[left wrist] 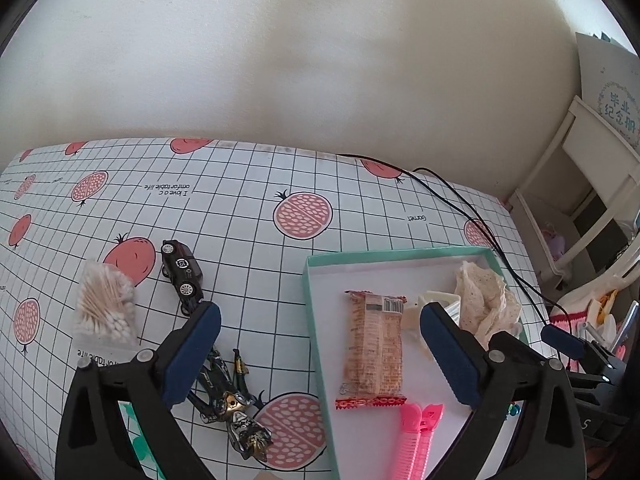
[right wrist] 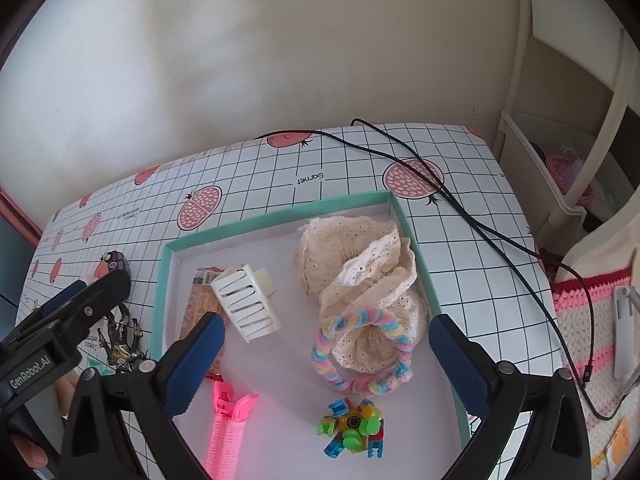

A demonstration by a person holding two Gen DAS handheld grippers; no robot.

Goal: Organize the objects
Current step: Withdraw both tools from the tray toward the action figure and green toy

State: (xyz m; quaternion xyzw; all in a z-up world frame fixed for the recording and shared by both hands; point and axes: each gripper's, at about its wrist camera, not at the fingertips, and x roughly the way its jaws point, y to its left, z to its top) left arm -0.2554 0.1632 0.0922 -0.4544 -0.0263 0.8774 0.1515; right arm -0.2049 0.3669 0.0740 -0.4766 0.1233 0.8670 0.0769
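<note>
Left gripper [left wrist: 320,356]: jaws spread, empty.
Right gripper [right wrist: 326,364]: jaws spread, empty.
Toy figure [left wrist: 230,396]: on tablecloth, beside tray [left wrist: 308,280].
Handling: I judge it light, rigid, spiky; pinch the torso.

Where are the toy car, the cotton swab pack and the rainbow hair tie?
toy car [left wrist: 182,270], left wrist view, on its roof.
cotton swab pack [left wrist: 106,306], left wrist view, on the middle of the swab bundle.
rainbow hair tie [right wrist: 356,382], right wrist view, on its lower loop.
</note>
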